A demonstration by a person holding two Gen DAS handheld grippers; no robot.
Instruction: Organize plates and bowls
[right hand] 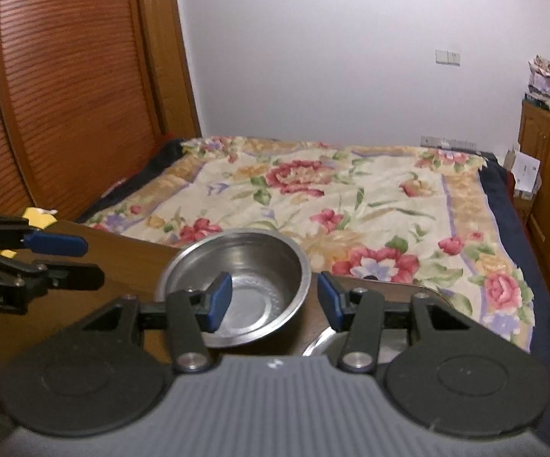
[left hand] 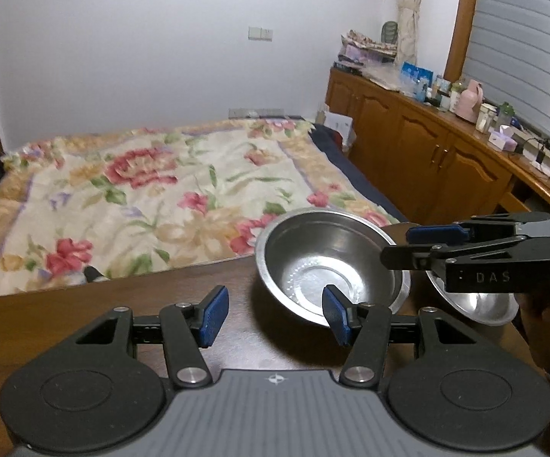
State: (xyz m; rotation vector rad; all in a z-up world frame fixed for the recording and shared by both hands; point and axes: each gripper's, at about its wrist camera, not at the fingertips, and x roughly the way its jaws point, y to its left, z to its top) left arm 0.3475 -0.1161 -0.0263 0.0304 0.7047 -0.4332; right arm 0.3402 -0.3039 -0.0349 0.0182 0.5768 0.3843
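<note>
Only the left wrist view shows a second steel bowl (left hand: 477,301) at right under the right gripper (left hand: 408,245), while both it and the left gripper (left hand: 273,314) gape empty near the first bowl (left hand: 328,259).

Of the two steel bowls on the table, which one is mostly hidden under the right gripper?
The farther-right bowl: in the left wrist view the right gripper covers most of it. The other bowl, by the bed, shows its whole inside.
</note>
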